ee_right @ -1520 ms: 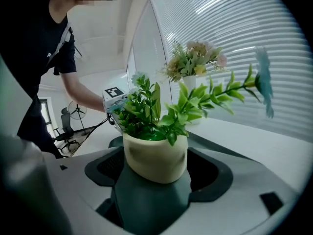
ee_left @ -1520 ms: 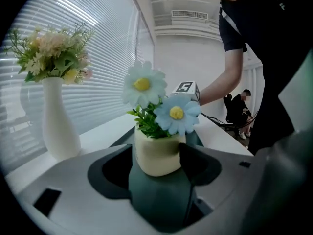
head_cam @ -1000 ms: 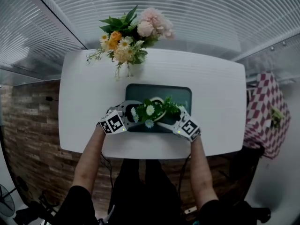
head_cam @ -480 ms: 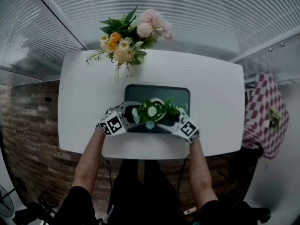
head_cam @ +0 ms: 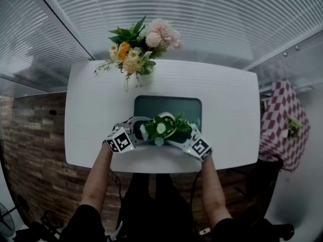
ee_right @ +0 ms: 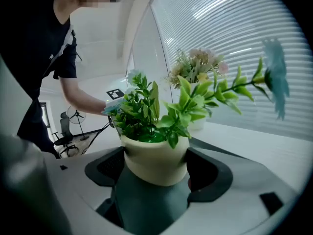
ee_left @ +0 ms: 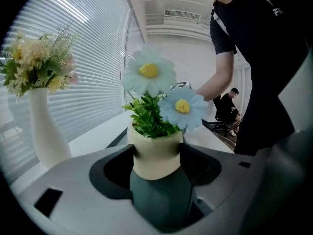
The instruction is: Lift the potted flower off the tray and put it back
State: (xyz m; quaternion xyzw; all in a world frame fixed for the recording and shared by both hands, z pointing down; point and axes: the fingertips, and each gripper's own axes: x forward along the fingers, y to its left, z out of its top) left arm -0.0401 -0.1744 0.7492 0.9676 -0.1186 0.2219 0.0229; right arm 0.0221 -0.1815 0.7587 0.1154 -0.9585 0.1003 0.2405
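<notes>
The potted flower (head_cam: 161, 127) is a cream pot with green leaves and pale blue daisies, and it is over the near part of the dark green tray (head_cam: 169, 105). My left gripper (head_cam: 139, 130) is shut on the pot's left side and my right gripper (head_cam: 182, 133) on its right side. In the left gripper view both jaws press the cream pot (ee_left: 155, 153), and the tray's dark surface shows under its base. The right gripper view has the pot (ee_right: 154, 163) pinched the same way. The pot looks slightly raised, but I cannot tell for sure.
A white vase with a mixed bouquet (head_cam: 139, 44) stands on the white table (head_cam: 96, 115) just beyond the tray's far left corner. It also shows as the vase (ee_left: 41, 126). A red checked cloth (head_cam: 282, 122) lies off the table's right end. Window blinds lie beyond the table.
Both grippers and the pot between them have shifted a little toward the tray's near edge. Both grips are unchanged. The head camera has also moved slightly.
</notes>
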